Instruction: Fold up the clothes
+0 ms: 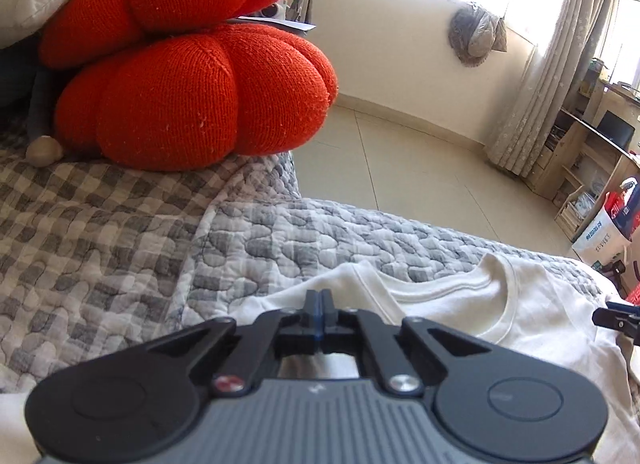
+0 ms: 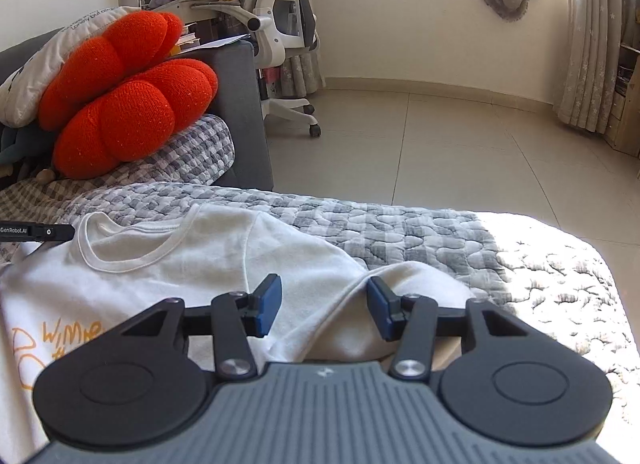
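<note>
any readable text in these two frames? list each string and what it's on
"GenRobot.AI": on the side of the left gripper, seen at the left edge of the right wrist view.
"Wimme", partly hidden: orange handwriting on the white T-shirt.
"Lonely but a...", cut off: white pillow.
Blue print on the white bag: too blurred to read.
</note>
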Motion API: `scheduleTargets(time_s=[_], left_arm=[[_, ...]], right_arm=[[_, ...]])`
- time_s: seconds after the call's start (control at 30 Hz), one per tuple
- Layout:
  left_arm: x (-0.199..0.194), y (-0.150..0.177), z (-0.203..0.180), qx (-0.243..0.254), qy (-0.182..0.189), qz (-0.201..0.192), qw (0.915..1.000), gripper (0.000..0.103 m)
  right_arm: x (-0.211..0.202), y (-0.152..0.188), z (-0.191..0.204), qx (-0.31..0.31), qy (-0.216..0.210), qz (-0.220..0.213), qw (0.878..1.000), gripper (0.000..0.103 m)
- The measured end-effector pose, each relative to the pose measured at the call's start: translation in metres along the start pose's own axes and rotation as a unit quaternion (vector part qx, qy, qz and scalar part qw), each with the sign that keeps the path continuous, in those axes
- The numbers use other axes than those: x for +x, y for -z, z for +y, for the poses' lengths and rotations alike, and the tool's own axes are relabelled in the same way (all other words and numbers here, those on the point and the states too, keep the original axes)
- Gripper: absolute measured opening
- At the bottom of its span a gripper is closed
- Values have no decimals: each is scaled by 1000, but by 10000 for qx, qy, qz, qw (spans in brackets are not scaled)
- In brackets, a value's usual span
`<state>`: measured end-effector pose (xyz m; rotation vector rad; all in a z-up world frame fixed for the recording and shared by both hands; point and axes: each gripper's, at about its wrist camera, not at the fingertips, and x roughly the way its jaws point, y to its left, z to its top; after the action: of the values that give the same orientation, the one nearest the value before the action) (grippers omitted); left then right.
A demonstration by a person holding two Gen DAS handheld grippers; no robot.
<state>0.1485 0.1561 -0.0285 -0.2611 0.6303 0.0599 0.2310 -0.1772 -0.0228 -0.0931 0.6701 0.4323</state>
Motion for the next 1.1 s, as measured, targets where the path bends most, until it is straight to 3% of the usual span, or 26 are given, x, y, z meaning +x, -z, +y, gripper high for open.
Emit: scheduleTargets(time_s=[0.03,0.1,0.27,0.37,0.43,0.47,0.5,0.53,0.57,0.67,0.7,0.77,0.8,0.83,0.87,0.9,0.97,1.1], left_arm=[[-2,-2,1,17,-16,-54,10000,0],[-5,-6,2,4,-43,-179,9998,0],[-15,-18,9,-187,-63,-430,9989,0],[-14,-19,16,-333,198,-295,9988,0],[-10,-19,19,-457,434,-153,9979,4],[-9,-19,18,-404,466,-111,9980,13],[-6,-18,13,-263,440,-62,9987,28],[-3,-16,8,-110,407,-13,9991,35],[0,-15,4,43,373,37,9993,42],[10,-9,-10,475,236,184,9984,42],[13,-6,-14,613,184,234,9977,35],[17,-2,-20,850,98,258,9960,6],[17,-1,-22,938,74,246,9953,5],[16,-2,-23,984,72,205,9949,5],[14,-3,-23,1024,74,160,9946,4],[12,-5,-22,975,78,89,9952,4],[6,-10,-18,850,86,-62,9963,4],[-4,-21,-20,802,71,-480,9956,4]], right_arm=[[3,1,3,-100,68,37,9999,33],[6,2,8,-338,328,86,9989,15],[-2,-3,-1,-127,310,-174,9993,12],[-5,-8,-6,105,311,-327,9989,12],[-7,-10,-9,233,134,-338,9991,22],[-8,-11,-9,262,61,-381,9989,29],[-9,-12,-8,285,-2,-432,9987,52],[-10,-13,-7,296,-25,-506,9983,67],[-11,-14,-6,299,-47,-551,9980,67],[-8,-18,2,238,-140,-578,9979,67],[-2,-18,6,163,-126,-465,9987,67],[12,-14,13,-13,-55,-177,9998,67],[17,-11,17,-127,37,-107,9999,59],[21,-8,21,-243,135,-51,9996,29],[26,-5,27,-414,262,3,9988,13],[26,-4,31,-545,301,-18,9981,5],[24,-4,34,-674,364,-105,9970,3],[6,-13,27,-426,574,-689,9951,1]])
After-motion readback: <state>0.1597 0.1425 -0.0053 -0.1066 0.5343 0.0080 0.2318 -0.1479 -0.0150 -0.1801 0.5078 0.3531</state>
